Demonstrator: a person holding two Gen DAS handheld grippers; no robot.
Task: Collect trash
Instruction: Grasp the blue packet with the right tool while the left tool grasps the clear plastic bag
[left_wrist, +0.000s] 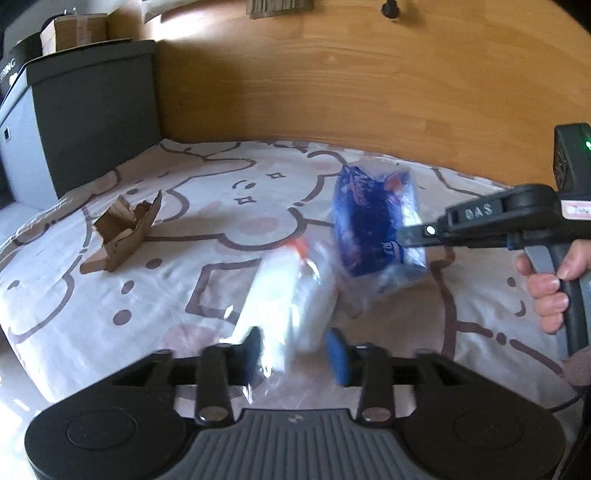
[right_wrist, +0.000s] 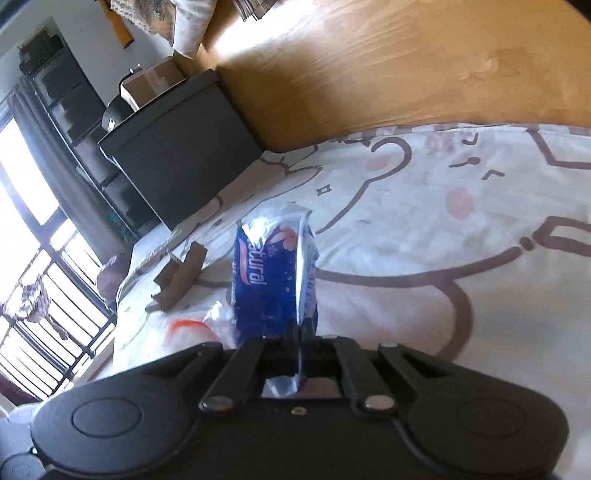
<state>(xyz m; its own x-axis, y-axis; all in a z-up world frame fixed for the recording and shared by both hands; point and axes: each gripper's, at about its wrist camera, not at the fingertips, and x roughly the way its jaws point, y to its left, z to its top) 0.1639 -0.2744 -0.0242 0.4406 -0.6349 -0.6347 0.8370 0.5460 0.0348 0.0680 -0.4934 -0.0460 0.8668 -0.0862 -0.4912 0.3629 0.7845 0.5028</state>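
A blue plastic wrapper hangs above the patterned bedsheet, pinched by my right gripper, which comes in from the right. In the right wrist view the wrapper stands up from between the shut jaws of that gripper. A white and clear plastic bag with an orange mark lies just ahead of my left gripper, whose jaws are open around its near end. A torn brown cardboard piece lies on the sheet to the left; it also shows in the right wrist view.
A black box stands at the bed's far left, with a cardboard box behind it. A wooden floor lies beyond the bed. A window with bars is at the left in the right wrist view.
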